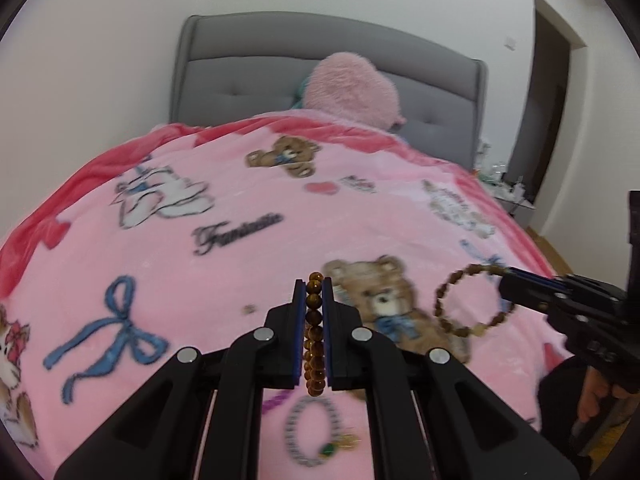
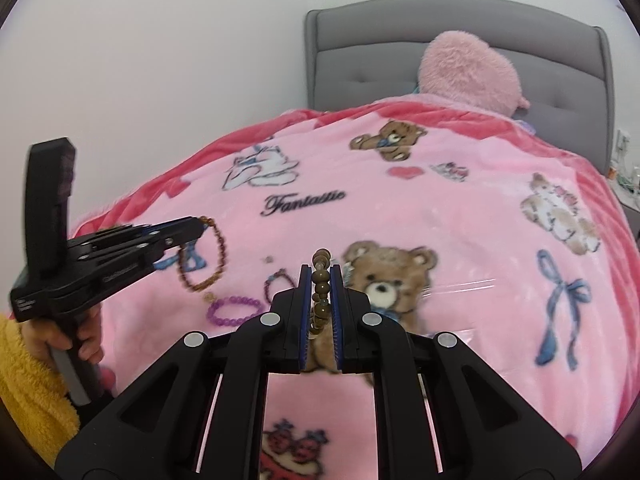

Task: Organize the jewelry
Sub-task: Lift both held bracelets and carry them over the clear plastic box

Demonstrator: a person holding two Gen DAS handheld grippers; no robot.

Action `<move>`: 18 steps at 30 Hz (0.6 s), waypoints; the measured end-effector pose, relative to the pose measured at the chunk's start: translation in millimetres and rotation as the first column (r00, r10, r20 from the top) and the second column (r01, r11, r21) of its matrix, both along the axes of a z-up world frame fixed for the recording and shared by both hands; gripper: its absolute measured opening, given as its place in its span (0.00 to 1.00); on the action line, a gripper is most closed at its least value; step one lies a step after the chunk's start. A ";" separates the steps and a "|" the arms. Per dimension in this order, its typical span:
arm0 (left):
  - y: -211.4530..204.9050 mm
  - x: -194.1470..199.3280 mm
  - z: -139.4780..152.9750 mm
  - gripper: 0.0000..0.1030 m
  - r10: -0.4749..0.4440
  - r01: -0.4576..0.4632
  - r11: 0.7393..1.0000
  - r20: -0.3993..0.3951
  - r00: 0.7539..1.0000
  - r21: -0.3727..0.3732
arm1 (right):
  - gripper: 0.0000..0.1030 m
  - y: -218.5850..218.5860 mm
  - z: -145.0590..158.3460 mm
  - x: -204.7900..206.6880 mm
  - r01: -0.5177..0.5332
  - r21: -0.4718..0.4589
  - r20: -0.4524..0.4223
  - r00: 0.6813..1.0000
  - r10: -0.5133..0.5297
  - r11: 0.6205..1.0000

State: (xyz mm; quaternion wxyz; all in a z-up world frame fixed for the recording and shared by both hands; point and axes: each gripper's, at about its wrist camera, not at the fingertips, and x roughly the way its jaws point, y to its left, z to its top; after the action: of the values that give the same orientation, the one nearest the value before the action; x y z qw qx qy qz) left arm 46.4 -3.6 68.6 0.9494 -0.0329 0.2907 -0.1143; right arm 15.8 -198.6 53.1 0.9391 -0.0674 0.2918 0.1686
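Observation:
My left gripper (image 1: 314,286) is shut on an amber bead bracelet (image 1: 313,332), held edge-on above the pink blanket; in the right wrist view the left gripper (image 2: 198,226) shows with the amber bracelet (image 2: 206,256) hanging from its tips. My right gripper (image 2: 321,276) is shut on a brown wooden bead bracelet (image 2: 320,296); in the left wrist view the right gripper (image 1: 506,278) holds that brown bracelet (image 1: 472,300) as a hanging loop. A purple bead bracelet (image 2: 234,310) and a grey bead bracelet with a green stone (image 1: 312,432) lie on the blanket.
The pink cartoon-print blanket (image 2: 460,208) covers the bed. A pink plush pillow (image 1: 352,88) leans on the grey headboard (image 1: 248,64). A nightstand with small items (image 1: 504,184) stands at the right by a dark doorway (image 1: 548,100).

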 end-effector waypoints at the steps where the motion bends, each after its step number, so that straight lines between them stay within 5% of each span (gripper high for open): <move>1: -6.0 -0.8 3.7 0.07 -0.011 0.011 1.000 0.011 1.000 0.003 | 0.09 -4.9 2.5 -0.3 0.013 -0.005 0.009 1.000 -0.013 1.000; 18: -119.0 22.8 16.3 0.07 -0.249 0.251 0.968 0.076 0.966 -0.021 | 0.09 -76.2 15.9 -2.9 0.158 0.018 0.046 0.986 -0.158 0.987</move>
State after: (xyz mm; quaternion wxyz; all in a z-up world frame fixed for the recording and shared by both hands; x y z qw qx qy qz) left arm 69.2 -122.7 84.9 0.9367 -0.0061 0.2562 -0.2386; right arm 13.0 -274.8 69.0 0.9566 -0.0414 0.2727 0.0939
